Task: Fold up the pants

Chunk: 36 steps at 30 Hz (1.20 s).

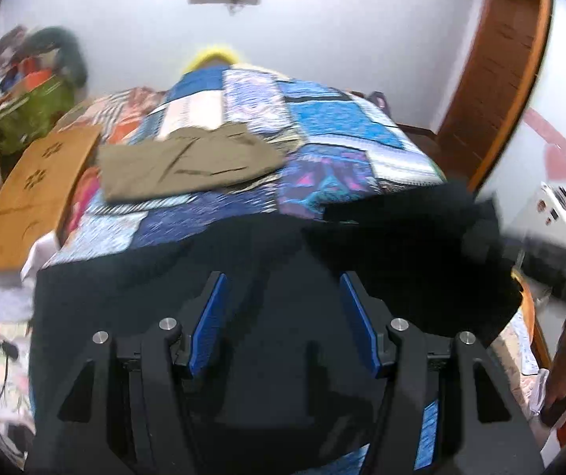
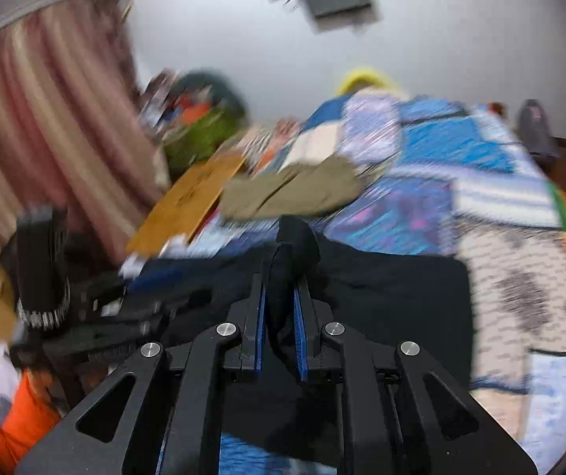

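The left gripper [image 1: 283, 283] hangs low over the near end of the bed, pointing along it toward the far wall, with its two blue-padded fingers [image 1: 208, 322] spread wide and nothing between them; the black pants [image 1: 203, 269] lie spread beneath it on the patchwork quilt [image 1: 346, 146]. The right gripper [image 2: 281, 279] is angled toward the same wall from the other side, its jaws drawn nearly together on a raised fold of the black pants [image 2: 393, 289], a peak of dark cloth standing up past the fingertips. Both views are blurred. There is one pair of black pants at the near edge and one folded olive-khaki garment [image 1: 188, 166] further up the quilt, well apart from them. One brown cardboard sheet [image 1: 41, 186] lies beside the olive piece.
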Each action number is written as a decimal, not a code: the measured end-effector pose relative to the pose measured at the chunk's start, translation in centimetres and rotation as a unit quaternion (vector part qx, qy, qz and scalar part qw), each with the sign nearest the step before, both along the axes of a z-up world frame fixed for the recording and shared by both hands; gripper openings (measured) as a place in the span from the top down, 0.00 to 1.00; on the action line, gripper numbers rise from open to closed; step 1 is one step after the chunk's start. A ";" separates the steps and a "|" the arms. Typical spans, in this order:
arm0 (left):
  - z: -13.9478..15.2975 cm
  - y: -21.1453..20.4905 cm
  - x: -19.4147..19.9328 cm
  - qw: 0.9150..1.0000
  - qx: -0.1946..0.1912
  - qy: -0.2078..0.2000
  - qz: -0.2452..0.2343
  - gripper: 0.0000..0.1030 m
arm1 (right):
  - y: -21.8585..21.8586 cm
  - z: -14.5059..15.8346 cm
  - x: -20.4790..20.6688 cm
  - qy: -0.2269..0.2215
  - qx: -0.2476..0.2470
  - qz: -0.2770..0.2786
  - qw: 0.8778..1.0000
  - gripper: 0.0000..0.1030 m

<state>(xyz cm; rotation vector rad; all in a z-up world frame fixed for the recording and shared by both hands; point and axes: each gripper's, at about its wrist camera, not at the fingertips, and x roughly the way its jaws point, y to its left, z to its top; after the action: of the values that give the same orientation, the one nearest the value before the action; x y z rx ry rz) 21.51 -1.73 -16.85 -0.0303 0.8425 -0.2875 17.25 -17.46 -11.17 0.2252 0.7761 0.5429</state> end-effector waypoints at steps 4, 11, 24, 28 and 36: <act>-0.9 3.0 -0.6 0.999 0.000 0.012 0.030 0.43 | 4.7 -3.5 -0.4 0.039 -0.037 0.066 0.996 0.89; -2.3 4.8 -0.9 0.998 -0.013 0.029 0.048 0.43 | 5.7 -5.9 -0.5 0.095 -0.052 0.088 0.990 0.76; -2.7 -0.8 -0.5 0.999 -0.013 0.036 -0.008 0.43 | 0.4 -2.0 -0.3 0.031 -0.111 0.027 0.993 0.62; -5.3 -2.8 -0.6 0.998 0.020 0.062 -0.022 0.43 | -2.4 -5.1 0.8 0.069 -0.148 0.004 0.987 0.62; -7.6 -2.7 -1.7 0.997 0.024 0.074 -0.018 0.41 | -4.7 -6.7 -0.8 0.087 -0.130 0.018 0.988 0.65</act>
<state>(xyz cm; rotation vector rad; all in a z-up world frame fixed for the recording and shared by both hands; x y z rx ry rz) 19.83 -4.45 -24.46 0.0088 0.9981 -0.3015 16.45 -22.11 -17.84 0.0178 1.0133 0.4543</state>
